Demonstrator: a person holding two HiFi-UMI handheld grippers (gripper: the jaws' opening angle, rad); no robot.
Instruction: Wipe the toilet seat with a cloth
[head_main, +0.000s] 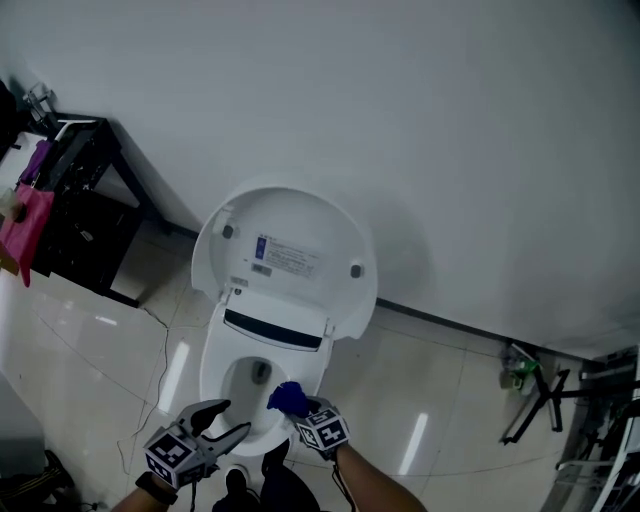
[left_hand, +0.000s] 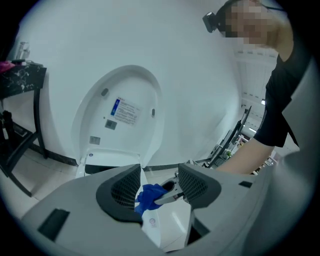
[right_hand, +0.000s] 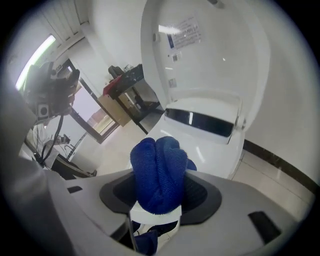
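Grey tongs (head_main: 236, 417), black-white marker cubes (head_main: 170, 452), black sleeve (left_hand: 287, 95)

Deep blue in a fine knitted weave for the cloth (right_hand: 159, 172). Glossy white for the toilet (head_main: 213, 365), with a blue-and-white label (head_main: 285, 258) inside the lid (head_main: 330, 225) and a black strip (head_main: 272, 330) below. Pale grey on left gripper (head_main: 232, 420) and right gripper (head_main: 298, 404), with black mesh pads (left_hand: 125, 187) and black-and-white squares on the cubes (head_main: 170, 452). Cream tiles with thin dark joints for the floor (head_main: 440, 380). Black for the rack (head_main: 85, 210) far left, magenta for its hanging fabric (head_main: 28, 225).

Three views, one toilet (head_main: 222, 345)
Head view looks steeply down; both gripper views face the raised lid (head_main: 290, 250) from close.
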